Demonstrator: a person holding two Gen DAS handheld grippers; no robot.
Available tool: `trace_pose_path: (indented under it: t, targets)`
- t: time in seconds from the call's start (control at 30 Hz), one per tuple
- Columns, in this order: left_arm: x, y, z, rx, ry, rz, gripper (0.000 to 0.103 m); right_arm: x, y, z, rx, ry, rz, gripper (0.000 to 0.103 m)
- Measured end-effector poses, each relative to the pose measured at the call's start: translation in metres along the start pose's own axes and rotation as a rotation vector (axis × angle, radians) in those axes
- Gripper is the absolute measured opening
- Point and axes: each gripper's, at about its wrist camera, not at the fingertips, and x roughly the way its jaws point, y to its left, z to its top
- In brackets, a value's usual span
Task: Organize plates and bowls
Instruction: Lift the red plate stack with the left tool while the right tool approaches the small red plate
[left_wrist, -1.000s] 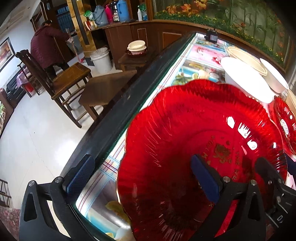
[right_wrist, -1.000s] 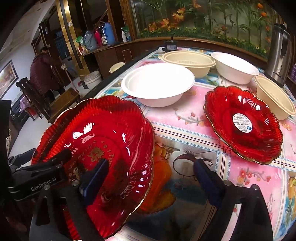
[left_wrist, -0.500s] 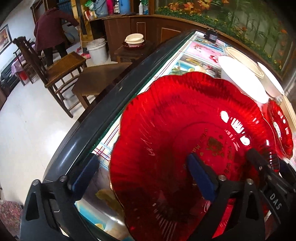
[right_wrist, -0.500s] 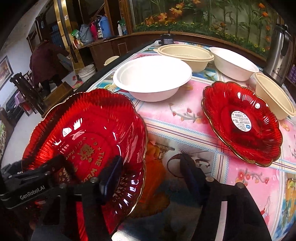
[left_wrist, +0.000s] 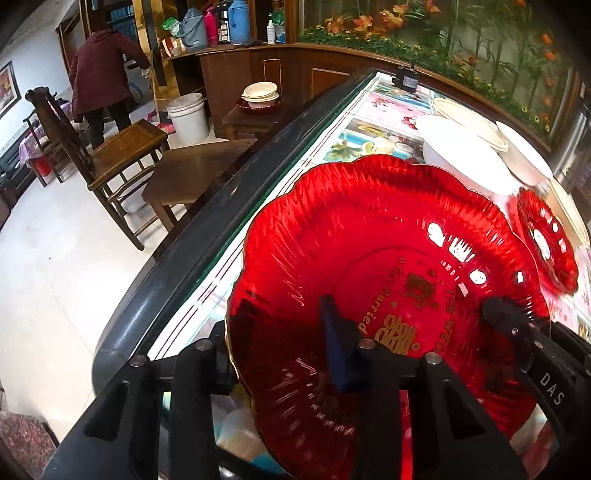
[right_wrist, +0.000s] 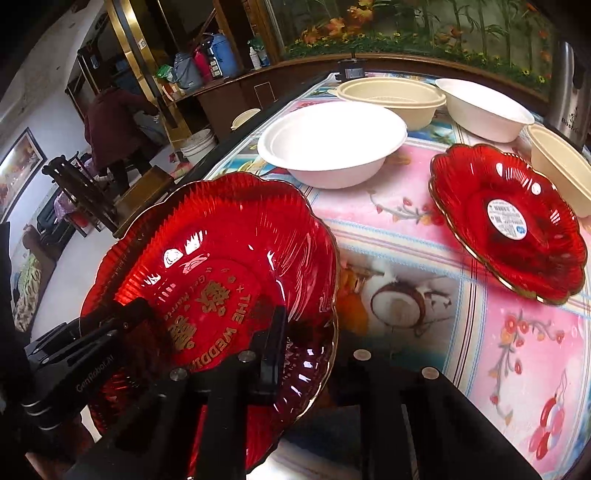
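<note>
The red plate (right_wrist: 221, 280) is tilted above the near left edge of the surface (right_wrist: 424, 295), both sets of jaws pinching its rim: left gripper (left_wrist: 280, 350) on its left, right gripper (right_wrist: 314, 347) apparently on its right. The second red plate (right_wrist: 509, 221) lies flat, well off to the right, nearer the right gripper

A glossy, translucent red plastic plate (right_wrist: 229, 266) with ribbed walls and gold lettering. A second red plate (right_wrist: 513, 221) shines the same way — paper sticker at its centre. Matt white bowl (right_wrist: 332, 147), paper-like. Floral tablecloth (right_wrist: 461, 295) under smooth glass.
</note>
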Motion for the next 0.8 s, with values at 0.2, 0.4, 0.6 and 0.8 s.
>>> trace_pose_path:
  t: [0.2,0.4,0.6,0.8]
  targets:
    - [-0.013,0.010,-0.018,0.012,0.008,0.005,0.035,-0.013,0.010,-0.021,-0.027,0.010,-0.001,0.018]
    - [-0.022,0.016,-0.030,0.011,0.008,0.000,0.035,-0.021,0.019,-0.036,-0.048,0.013,-0.012,0.022]
    - [-0.031,0.013,-0.025,0.013,-0.029,0.001,0.034,-0.031,0.017,-0.036,-0.033,-0.009,-0.012,0.017]
    - [-0.022,0.007,-0.014,0.041,-0.050,0.041,0.034,-0.033,0.017,-0.028,-0.036,-0.057,-0.022,0.017]
